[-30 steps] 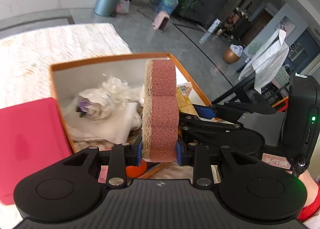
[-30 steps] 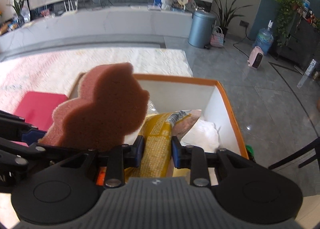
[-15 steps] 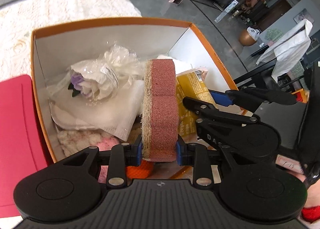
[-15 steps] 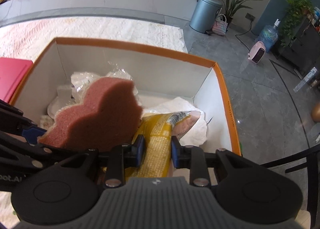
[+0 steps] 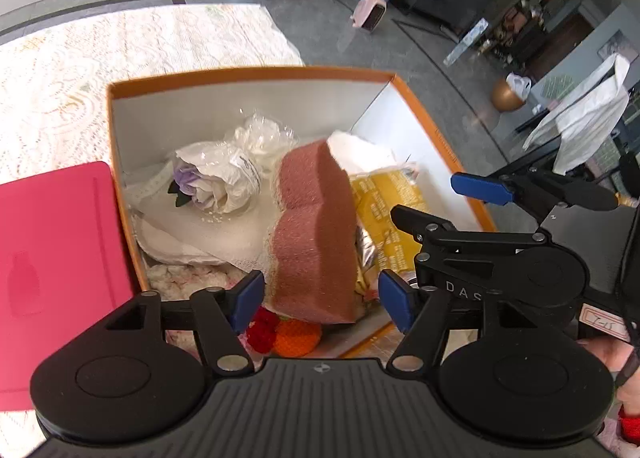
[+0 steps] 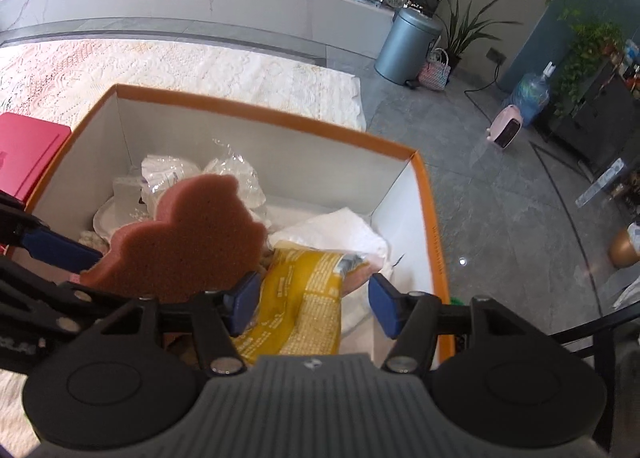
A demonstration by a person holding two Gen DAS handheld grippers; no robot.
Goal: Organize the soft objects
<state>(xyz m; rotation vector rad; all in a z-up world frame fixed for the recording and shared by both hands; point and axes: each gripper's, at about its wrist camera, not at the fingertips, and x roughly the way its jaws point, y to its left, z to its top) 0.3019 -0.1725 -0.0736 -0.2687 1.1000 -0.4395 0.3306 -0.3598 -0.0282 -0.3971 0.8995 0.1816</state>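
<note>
Both tongs hang over the orange box (image 5: 434,129) with their blue pads spread apart: our left tongs (image 5: 322,296) stand open around the sponge (image 5: 316,234), which sits between the pads without either one pressing it, and our right tongs (image 6: 312,304) stand open around the yellow packet (image 6: 304,298), likewise unclamped. Judging from this, the sponge is free over the box, and the main risk is that it tips: it stands on edge and leans toward the box's right wall, so it could topple onto the yellow packet or catch on a pad as we pull away and be dragged back over the near rim. The right tongs sit very close beside the left, so the two could knock together. The sponge itself is a thick, lobed, reddish-brown block with a coarse tan scrubbing layer on the side facing the box's left wall; it looks light and springy. Deeper in the box lie a wrapped flower (image 5: 218,177) and white cloth (image 5: 360,151), and a red board (image 5: 52,242) lies just outside the left wall on the table.
</note>
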